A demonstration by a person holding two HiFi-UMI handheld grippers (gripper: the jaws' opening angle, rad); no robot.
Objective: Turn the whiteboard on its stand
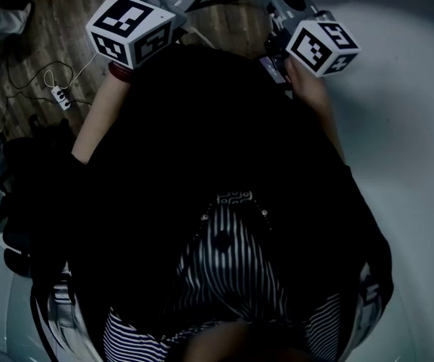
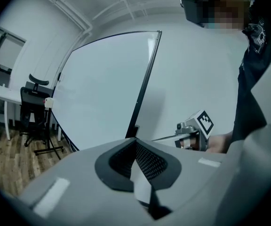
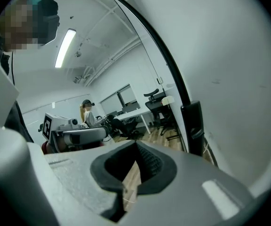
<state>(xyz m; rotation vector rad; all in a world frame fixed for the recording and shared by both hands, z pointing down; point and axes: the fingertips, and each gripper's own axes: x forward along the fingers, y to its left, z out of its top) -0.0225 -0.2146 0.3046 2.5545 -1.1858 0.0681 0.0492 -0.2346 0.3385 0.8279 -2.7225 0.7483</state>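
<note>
Office floor (image 2: 8,164) and chair (image 2: 34,102) behind; whiteboard (image 2: 102,88) upright just ahead, no contact seen. Left gripper (image 2: 136,161) and right gripper (image 3: 135,166): fingers together, empty. Probably lining up at frame edge; next, push that edge round.

This is an office. White desks (image 3: 131,113), office chairs (image 2: 34,109) and a whiteboard (image 2: 102,88) stand on wood flooring (image 2: 8,159) under a strip light (image 3: 65,47).
</note>
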